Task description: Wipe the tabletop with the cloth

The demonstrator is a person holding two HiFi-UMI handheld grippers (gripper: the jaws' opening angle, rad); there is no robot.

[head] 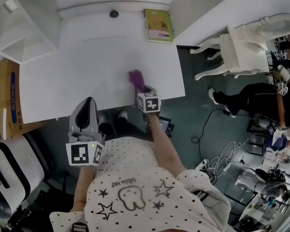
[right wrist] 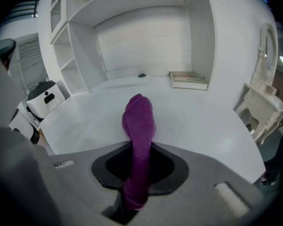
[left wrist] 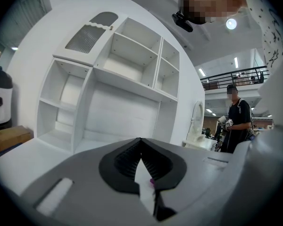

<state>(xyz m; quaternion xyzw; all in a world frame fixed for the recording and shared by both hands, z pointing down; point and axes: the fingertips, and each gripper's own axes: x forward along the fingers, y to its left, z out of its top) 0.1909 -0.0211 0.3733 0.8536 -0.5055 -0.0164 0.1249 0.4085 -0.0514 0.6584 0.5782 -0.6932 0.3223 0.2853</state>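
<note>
Purple cloth (head: 137, 79), white tabletop (head: 87, 71), green book (head: 158, 25), black-dotted, star-printed white shirt (head: 140, 173).

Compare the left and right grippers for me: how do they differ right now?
The right gripper is clamped on the purple cloth; the left gripper has its jaws together on nothing. The right gripper reaches out over the white tabletop with the cloth ahead of it; the left gripper sits back by its near edge. Both have their jaws closed.

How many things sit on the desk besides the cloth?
2. A book lies at the far right corner; a small dark object sits at the back edge, near the middle. The near edge is partly hidden.
</note>
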